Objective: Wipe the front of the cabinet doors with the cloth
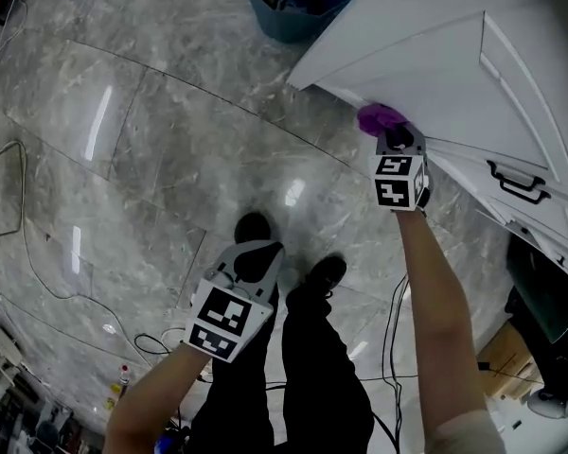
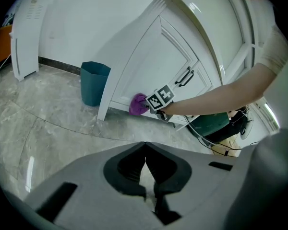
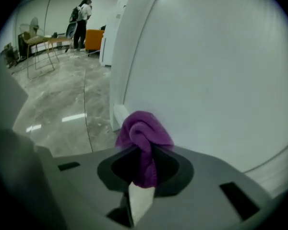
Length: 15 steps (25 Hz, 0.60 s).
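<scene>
A bunched purple cloth is pinched in my right gripper, which is shut on it. The cloth presses against the bottom left corner of a white panelled cabinet door. In the left gripper view the same cloth and the right gripper's marker cube show at the foot of the cabinet door. My left gripper hangs low over the floor, away from the cabinet, jaws shut with nothing between them.
A teal bin stands on the marble floor left of the cabinet. Black door handles sit further right. Cables trail across the floor. My shoes are below. A person, table and chairs stand far off.
</scene>
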Tool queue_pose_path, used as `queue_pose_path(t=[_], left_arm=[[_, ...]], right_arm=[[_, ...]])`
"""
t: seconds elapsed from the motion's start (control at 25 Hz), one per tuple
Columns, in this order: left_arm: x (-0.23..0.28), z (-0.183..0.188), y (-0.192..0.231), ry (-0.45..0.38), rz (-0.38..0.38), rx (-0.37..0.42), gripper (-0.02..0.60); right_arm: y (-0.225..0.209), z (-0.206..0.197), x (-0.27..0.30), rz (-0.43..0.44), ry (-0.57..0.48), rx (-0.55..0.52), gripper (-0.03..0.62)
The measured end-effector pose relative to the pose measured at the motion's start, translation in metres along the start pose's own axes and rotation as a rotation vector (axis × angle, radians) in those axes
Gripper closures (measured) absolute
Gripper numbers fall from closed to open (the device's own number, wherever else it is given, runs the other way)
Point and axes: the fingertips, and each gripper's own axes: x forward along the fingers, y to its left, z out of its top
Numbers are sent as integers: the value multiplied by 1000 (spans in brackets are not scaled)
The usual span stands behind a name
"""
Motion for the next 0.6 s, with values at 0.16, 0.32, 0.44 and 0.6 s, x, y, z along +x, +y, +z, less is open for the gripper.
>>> queue_pose_path(t=[0.16,0.32,0.44,0.6], left_arm=[[5,-1,5,-12,14,-16,561],[-10,16,-11,-39,-1,-32,561],[-25,41,-20,-68,2,-37,561],[-43,73,-29,-115,9,-29,561]], right_arm=[[6,-3,9,6,43,35,528],[3,79,-88,62,-211,146,530],[-22,167,-208,46,-501,201,529],[-55,240,-308,-29,-711,203,528]])
